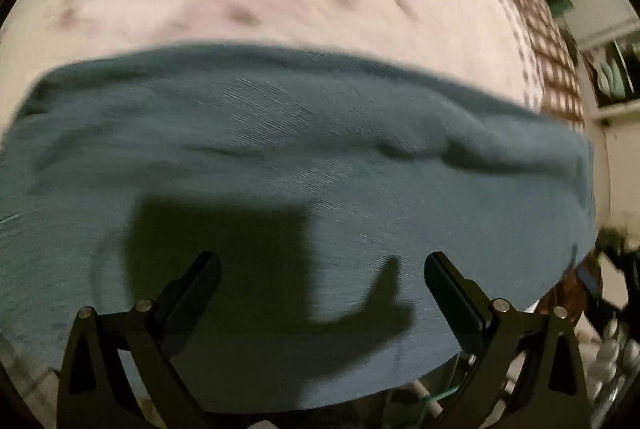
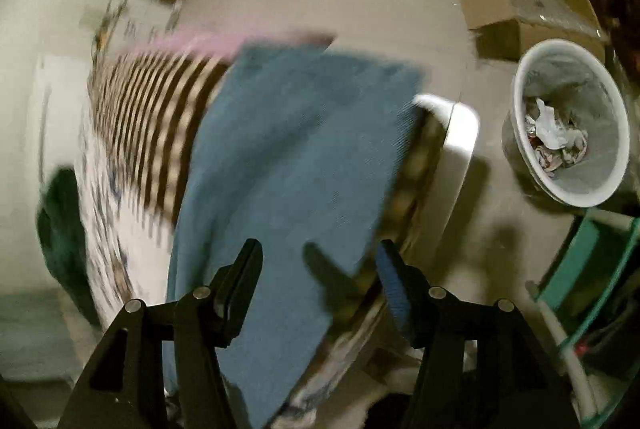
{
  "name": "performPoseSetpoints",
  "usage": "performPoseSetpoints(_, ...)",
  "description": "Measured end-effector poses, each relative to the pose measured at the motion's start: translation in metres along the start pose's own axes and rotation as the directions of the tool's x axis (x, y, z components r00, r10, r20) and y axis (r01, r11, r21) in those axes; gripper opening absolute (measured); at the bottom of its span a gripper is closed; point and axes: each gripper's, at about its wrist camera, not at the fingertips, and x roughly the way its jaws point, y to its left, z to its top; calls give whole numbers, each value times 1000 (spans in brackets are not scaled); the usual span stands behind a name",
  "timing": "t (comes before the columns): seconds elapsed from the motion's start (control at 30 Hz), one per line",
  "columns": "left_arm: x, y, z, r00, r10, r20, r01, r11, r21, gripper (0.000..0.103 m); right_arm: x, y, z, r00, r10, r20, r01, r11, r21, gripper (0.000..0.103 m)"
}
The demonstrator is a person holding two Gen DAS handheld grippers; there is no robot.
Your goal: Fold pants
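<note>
Blue pants (image 1: 304, 157) lie flat across a patterned bed (image 1: 280, 1), both the left tongs (image 1: 320, 269) and right tongs (image 2: 318, 261) spread wide and empty above; soft, limp cloth, likely best pinched at an edge.

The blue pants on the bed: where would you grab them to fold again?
Probably the near hem edge of the blue fabric pants, coming low from the bed's side. They lie flat on the patterned bedspread, and both the left gripper and right gripper hover open there.
</note>
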Motion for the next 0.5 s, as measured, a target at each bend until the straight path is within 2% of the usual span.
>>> performPoseSetpoints(0.03,9,-1,0,1000,-2,-22,2,1000,4,103,3,-11,9,1000,-3,8,3,1000,7,62)
performPoseSetpoints(0.1,17,-1,-3,999,34,-20,-34,999,38,103,16,-17,12,999,38,17,-38,999,8,62)
performPoseSetpoints(0.2,19,-3,-6,997,78,-29,-75,993,93,103,32,-11,16,991,132,34,-132,991,-5,57)
performPoseSetpoints(0.23,20,-4,-8,996,83,-33,-79,992,99,103,42,1,13,988,146,47,-145,989,-22,56)
performPoseSetpoints(0.3,20,-2,-7,995,88,-49,-83,992,97,103,45,8,15,980,187,64,-185,982,-39,55)
performPoseSetpoints(0.43,24,-12,6,991,104,-83,-98,992,73,103,56,5,19,973,212,92,-213,977,-2,55)
performPoseSetpoints(0.5,28,-13,15,987,120,-102,-114,991,65,103,58,2,24,957,270,105,-273,962,18,56)
